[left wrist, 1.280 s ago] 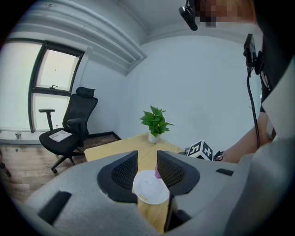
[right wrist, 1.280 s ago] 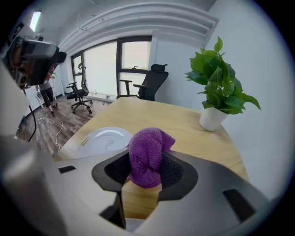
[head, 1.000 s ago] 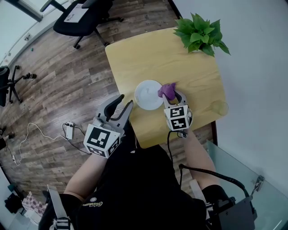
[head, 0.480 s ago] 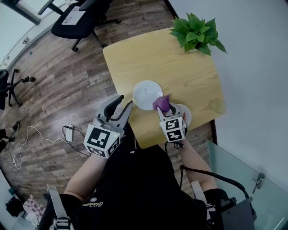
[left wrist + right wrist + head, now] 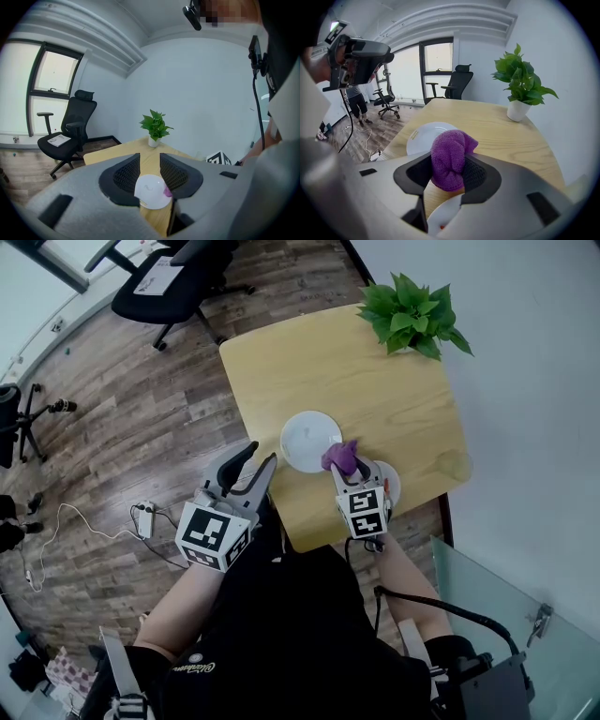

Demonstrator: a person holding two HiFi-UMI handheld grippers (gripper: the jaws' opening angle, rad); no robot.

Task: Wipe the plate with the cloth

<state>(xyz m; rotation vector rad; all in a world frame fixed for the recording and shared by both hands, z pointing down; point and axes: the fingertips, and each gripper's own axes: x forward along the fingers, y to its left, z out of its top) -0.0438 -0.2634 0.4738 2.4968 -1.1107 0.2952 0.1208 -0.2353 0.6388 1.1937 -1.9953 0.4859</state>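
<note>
Softness is expected of the bunched purple towelling cloth (image 5: 340, 457), clamped mid-wad by the right gripper (image 5: 349, 465) just beside the round white plate (image 5: 310, 440) (probably slick, chippable) on the pale wooden table (image 5: 375, 381); the left gripper (image 5: 261, 454) is held open, empty.

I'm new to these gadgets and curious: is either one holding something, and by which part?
The right gripper clamps the purple cloth by its bunched lower part. The left gripper holds nothing, jaws apart.
</note>
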